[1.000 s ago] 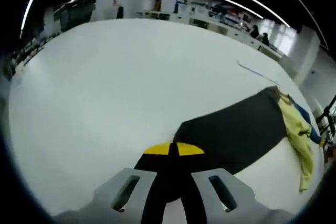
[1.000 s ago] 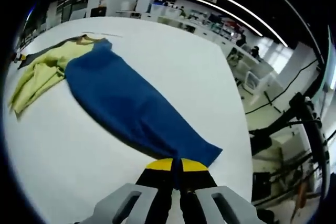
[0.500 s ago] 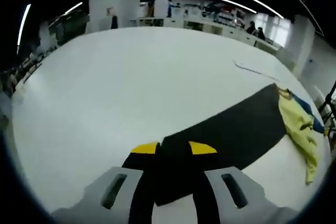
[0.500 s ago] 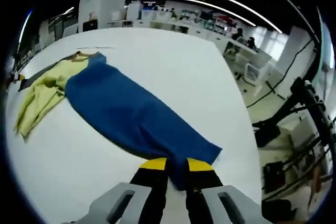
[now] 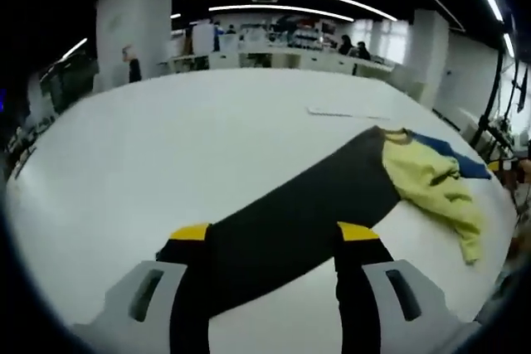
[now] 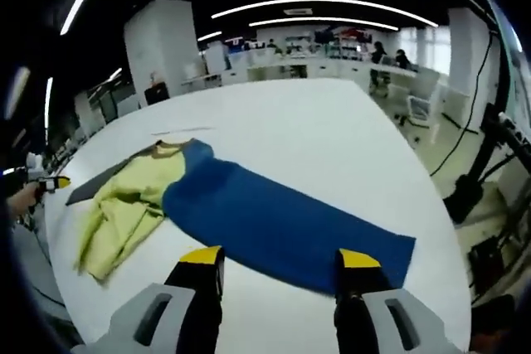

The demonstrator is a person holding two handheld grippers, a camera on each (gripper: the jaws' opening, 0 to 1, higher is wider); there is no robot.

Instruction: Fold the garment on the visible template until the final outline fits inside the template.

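One garment (image 6: 249, 213) lies on one white table (image 5: 166, 147). Two grippers are present: left gripper (image 5: 274, 246) and right gripper (image 6: 280, 269).

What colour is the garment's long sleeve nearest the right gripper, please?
Blue sleeve, clearest in the right gripper view.

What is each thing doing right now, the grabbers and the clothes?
Left gripper: open, holding nothing.
Right gripper: open, holding nothing.
Dark sleeve: stretched flat on the table.
Blue sleeve: stretched flat on the table.
Yellow part: bunched and wrinkled between the sleeves.
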